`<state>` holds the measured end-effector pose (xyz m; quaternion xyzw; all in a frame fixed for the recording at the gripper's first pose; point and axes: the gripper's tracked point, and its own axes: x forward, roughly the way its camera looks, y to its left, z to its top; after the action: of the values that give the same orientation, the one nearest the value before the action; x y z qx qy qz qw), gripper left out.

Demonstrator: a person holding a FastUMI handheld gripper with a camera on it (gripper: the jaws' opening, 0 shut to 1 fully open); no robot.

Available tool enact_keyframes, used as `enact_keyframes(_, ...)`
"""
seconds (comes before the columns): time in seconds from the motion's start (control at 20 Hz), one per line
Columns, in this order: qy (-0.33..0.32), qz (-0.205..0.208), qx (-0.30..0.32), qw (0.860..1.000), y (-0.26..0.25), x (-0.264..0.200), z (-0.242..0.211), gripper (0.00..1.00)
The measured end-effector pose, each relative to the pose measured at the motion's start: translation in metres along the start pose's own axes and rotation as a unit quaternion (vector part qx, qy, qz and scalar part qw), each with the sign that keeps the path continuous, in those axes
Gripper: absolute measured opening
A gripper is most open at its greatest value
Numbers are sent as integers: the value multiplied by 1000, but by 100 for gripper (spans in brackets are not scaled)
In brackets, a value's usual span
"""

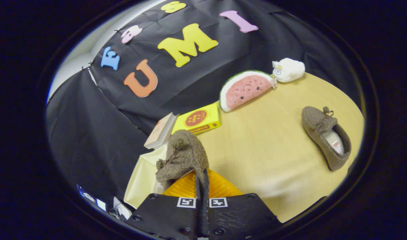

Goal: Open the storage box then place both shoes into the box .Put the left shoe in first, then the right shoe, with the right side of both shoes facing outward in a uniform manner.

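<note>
Claw [202, 180] pinched narrow on the collar of one brown shoe [183, 155], which hangs toe-forward above the desk [273, 160], probably lifted for carrying to the box. Second shoe [325, 136] lies well apart on its side. Storage box location unclear.

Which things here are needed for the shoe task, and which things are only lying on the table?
Job: gripper, fingers shut on the held shoe; second shoe lying apart on the table.

Lying about: watermelon plush, white plush, yellow box, book.
</note>
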<state>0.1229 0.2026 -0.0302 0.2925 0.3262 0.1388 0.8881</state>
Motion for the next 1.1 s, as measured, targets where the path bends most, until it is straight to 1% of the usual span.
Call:
enact_keyframes(0.1,-19,8,-10,1000,43,-1,11,0)
enact_keyframes(0.2,-28,7,-6,1000,85,1,24,0)
enact_keyframes(0.35,-33,7,1,999,137,20,12,0)
enact_keyframes(0.5,-30,3,29,999,173,47,-24,0)
enact_keyframes(0.55,-23,-7,42,999,176,57,-40,0)
enact_keyframes(0.65,2,-26,49,998,181,78,-70,0)
enact_keyframes(0.75,22,-35,52,998,183,93,-94,0)
enact_keyframes(0.95,21,-80,74,994,165,108,-118,0)
enact_keyframes(1.1,42,-90,85,991,160,122,-134,0)
